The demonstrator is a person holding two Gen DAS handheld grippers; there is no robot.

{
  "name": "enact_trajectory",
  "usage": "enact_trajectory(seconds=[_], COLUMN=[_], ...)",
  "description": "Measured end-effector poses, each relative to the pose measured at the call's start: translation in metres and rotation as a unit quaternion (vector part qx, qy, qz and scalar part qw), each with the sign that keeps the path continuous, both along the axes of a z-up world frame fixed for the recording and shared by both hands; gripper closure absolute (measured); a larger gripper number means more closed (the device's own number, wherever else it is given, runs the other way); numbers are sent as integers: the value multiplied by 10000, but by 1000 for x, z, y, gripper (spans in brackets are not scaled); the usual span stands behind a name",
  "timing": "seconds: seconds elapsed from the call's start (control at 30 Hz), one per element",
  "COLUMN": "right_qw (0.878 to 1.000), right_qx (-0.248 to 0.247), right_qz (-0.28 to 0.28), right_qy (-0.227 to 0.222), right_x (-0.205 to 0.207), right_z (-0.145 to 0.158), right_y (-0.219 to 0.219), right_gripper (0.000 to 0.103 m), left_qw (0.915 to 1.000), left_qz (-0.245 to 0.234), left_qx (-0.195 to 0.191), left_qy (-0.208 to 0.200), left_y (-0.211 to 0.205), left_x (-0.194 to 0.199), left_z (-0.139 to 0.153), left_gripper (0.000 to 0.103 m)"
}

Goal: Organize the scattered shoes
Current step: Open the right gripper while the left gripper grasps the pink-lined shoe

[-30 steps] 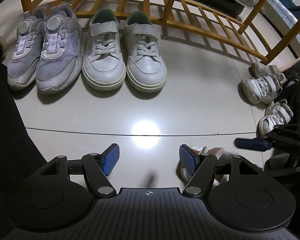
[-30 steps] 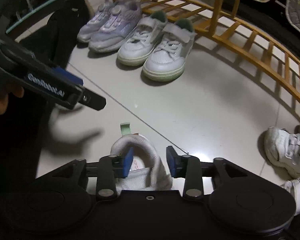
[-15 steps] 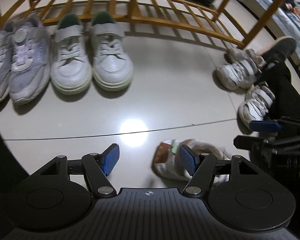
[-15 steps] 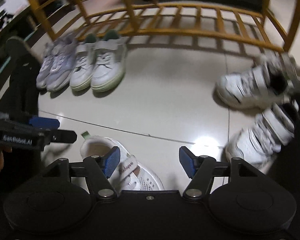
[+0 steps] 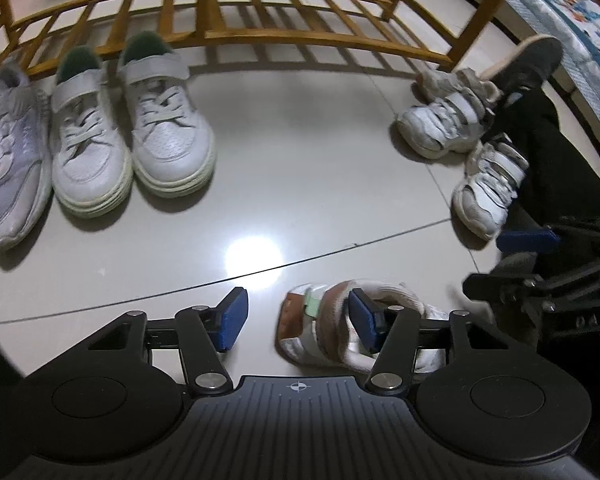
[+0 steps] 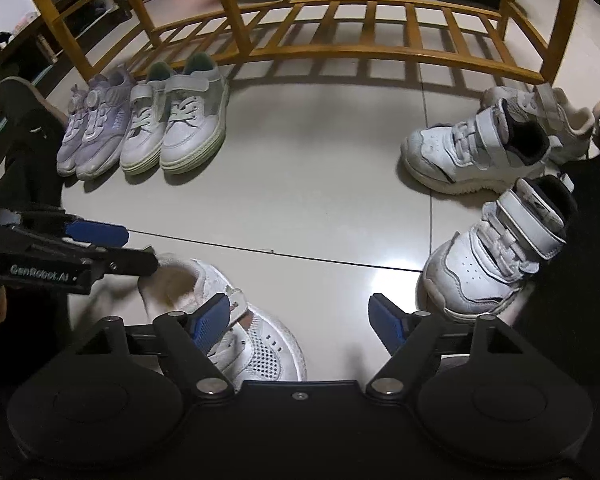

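A small white mesh shoe (image 5: 324, 320) with a brown lining lies on the tiled floor. My left gripper (image 5: 298, 320) hovers over its heel and its jaws are closing. The right pad (image 5: 364, 322) sits over the shoe's opening, while the left pad stands clear over bare floor. My right gripper (image 6: 300, 320) is opening. The same shoe (image 6: 260, 352) lies under its left finger, and the pads do not press on it. A lilac pair (image 5: 8, 152) and a white pair with green lining (image 5: 132, 140) stand side by side by the rack.
A wooden slatted rack (image 6: 380, 52) runs along the back. Two white strap shoes (image 6: 472, 148) (image 6: 500, 248) lie scattered at the right. A person's leg in black trousers (image 5: 560, 152) lies beside them. The left gripper's body (image 6: 72, 256) reaches in from the left.
The right gripper has opened off the small white shoe and swung toward the strap shoes. The left gripper has moved right over the shoe's heel and its jaws have narrowed.
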State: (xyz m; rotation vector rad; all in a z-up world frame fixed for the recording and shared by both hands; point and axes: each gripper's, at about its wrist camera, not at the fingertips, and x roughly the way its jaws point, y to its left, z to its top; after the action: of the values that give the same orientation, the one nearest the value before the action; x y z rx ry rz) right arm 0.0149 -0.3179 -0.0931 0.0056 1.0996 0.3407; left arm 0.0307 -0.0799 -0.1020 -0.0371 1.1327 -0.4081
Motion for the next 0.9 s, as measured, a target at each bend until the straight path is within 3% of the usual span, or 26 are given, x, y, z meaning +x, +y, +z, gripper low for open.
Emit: enact_trajectory(seconds=[0.1, 0.2, 0.3, 0.5, 0.9], right_qw=[10000, 10000, 10000, 9999, 9965], right_qx=[7, 17, 23, 33, 32], right_qz=[-39, 8, 40, 141, 813], right_qy=[2, 10, 27, 78, 209], right_x=[1, 0, 0, -1, -11], right_z=[0, 0, 0, -2, -7], right_y=[-2, -1, -1, 3, 34], right_gripper=[24, 24, 24, 23, 20], left_qw=[9998, 9993, 9992, 9995, 9972], left_qz=[-203, -322, -336, -245, 676], left_qx=[61, 179, 38, 171, 301], left_qy=[39, 111, 230, 79, 100], left_y=[-8, -15, -15, -14, 19], left_x=[-1, 1, 2, -1, -1], left_z=[-5, -11, -17, -15, -11], left_gripper=[55, 65, 78, 82, 83])
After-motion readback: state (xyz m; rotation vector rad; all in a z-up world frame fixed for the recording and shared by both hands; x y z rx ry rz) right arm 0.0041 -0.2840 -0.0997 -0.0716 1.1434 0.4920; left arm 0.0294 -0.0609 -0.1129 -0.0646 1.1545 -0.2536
